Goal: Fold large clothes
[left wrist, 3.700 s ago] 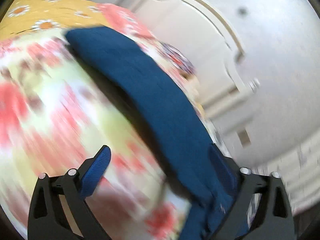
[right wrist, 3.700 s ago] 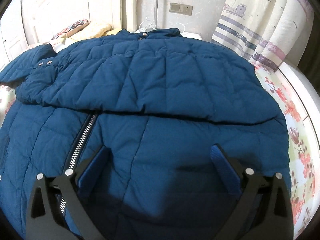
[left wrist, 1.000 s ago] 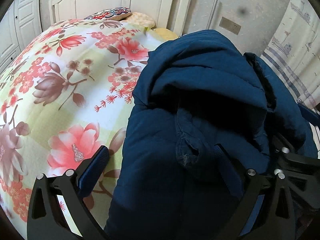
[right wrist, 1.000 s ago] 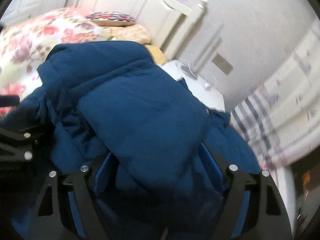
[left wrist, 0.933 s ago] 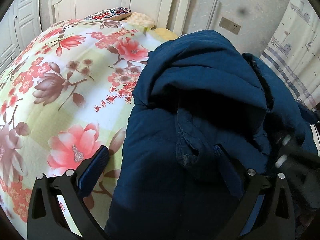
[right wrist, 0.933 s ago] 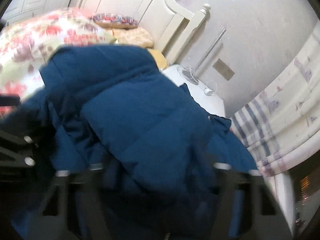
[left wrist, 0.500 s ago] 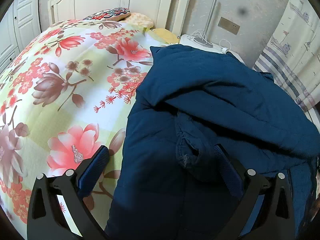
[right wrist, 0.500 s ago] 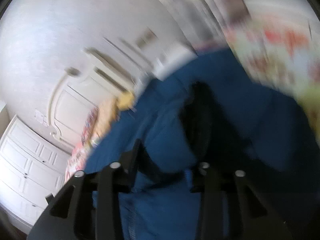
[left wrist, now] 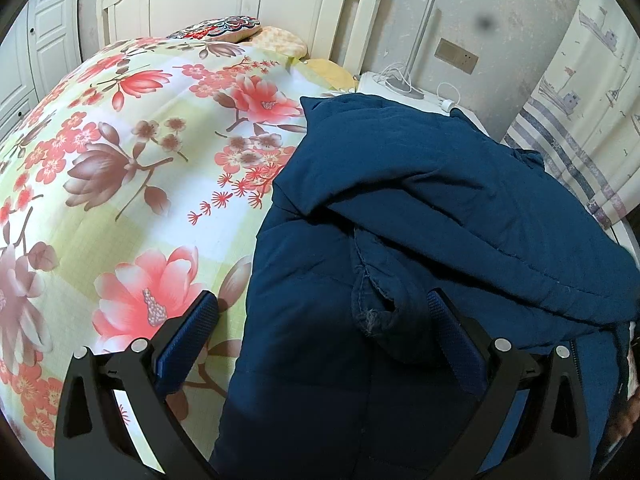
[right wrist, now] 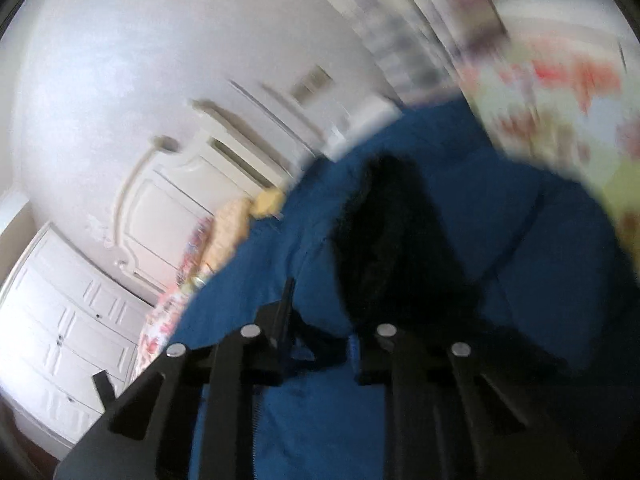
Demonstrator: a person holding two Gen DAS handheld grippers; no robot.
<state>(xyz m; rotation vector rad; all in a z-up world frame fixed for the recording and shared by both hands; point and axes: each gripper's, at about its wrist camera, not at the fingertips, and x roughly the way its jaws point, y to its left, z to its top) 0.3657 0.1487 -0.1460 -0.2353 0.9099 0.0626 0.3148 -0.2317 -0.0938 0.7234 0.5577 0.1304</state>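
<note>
While one dark blue padded winter coat (left wrist: 400, 216) is lying bunched on the flowered quilt (left wrist: 120, 168), two grippers are working.
The coat is leaving open quilt leftward; left gripper (left wrist: 320, 320) is gaping, right gripper (right wrist: 320, 344) is closing on a coat fold.

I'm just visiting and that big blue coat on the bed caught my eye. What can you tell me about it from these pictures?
The coat is a dark blue padded jacket with stitched seams, bunched into a loose heap on the flowered bedspread by the bed's far side. One flap is folded across the top, and a sleeve cuff with a frayed edge hangs in front. The left gripper stands open around that cuff. In the blurred right view, the right gripper is closing near the cloth; whether it pinches any is unclear.
</note>
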